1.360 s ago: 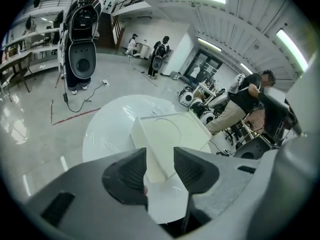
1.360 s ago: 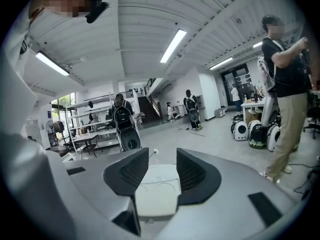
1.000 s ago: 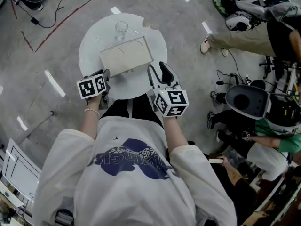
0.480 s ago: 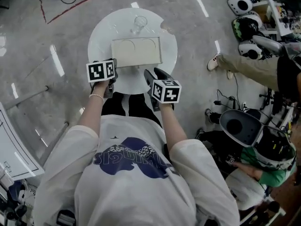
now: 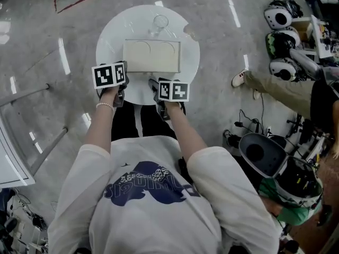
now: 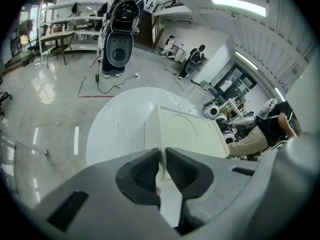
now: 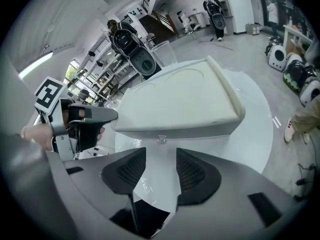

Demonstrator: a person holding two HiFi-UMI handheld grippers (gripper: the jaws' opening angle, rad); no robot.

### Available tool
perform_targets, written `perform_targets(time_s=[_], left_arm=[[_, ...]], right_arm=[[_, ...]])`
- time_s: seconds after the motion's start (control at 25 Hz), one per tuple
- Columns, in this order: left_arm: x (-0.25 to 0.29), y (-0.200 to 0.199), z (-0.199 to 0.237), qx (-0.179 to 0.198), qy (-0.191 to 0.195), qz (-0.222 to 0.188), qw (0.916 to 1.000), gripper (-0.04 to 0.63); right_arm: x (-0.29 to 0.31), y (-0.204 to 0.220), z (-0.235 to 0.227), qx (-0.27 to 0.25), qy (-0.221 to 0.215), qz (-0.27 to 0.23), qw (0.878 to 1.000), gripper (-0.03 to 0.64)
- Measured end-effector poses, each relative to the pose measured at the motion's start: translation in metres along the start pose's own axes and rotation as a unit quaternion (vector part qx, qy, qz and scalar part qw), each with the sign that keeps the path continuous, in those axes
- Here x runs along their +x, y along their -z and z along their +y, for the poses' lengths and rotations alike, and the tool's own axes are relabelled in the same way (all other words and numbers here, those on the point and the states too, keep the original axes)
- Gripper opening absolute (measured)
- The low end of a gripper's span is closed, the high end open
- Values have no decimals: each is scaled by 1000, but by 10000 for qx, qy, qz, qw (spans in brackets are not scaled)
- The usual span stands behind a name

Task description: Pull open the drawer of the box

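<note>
A cream box [image 5: 151, 56] lies flat on the round white table [image 5: 111, 36]. In the right gripper view its front face shows a small knob [image 7: 161, 140] on the drawer, which sits flush. My left gripper [image 5: 125, 73] is at the box's near left corner [image 6: 161, 134]. Its jaws are closing, the corner edge fills the narrow gap, and the pads [image 6: 146, 170] press on it. My right gripper [image 5: 154, 83] stands open in front of the box. The knob lies just beyond its fingertips [image 7: 141, 156], in line with the gap, and nothing is between them.
A clear glass [image 5: 160, 21] stands on the table behind the box. To the right, a person's leg and shoe [image 5: 238, 79] are on the floor, with round dark machines [image 5: 259, 152] and helmets [image 5: 278, 17] beyond. A dark standing machine [image 6: 120, 39] is past the table.
The left gripper's jaws have come together on the box's corner. The right gripper has moved left and closer, to the middle of the box's front. The box has not moved.
</note>
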State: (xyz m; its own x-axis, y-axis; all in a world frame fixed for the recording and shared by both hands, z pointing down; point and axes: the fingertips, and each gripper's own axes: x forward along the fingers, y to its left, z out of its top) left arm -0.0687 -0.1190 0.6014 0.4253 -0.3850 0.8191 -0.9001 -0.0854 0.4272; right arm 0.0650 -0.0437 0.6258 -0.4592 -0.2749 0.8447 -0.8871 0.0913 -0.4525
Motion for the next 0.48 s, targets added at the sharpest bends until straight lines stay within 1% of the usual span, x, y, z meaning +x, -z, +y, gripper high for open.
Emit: perform_targets(time_s=[0.12,0.32,0.48], left_arm=[[0,0,0,-60,-48,-70,9999,52],[-1,-1,0,-59,-51,-120,9999,52],[-1,-1,1,-84,-64,-124,9999,52]], right_arm=[[14,-1,-3,30,-17,270,9996,186],[31,-10,-3,141,-98,500,9986,186],[39,-7,-4,171,-117,762,9969,184]])
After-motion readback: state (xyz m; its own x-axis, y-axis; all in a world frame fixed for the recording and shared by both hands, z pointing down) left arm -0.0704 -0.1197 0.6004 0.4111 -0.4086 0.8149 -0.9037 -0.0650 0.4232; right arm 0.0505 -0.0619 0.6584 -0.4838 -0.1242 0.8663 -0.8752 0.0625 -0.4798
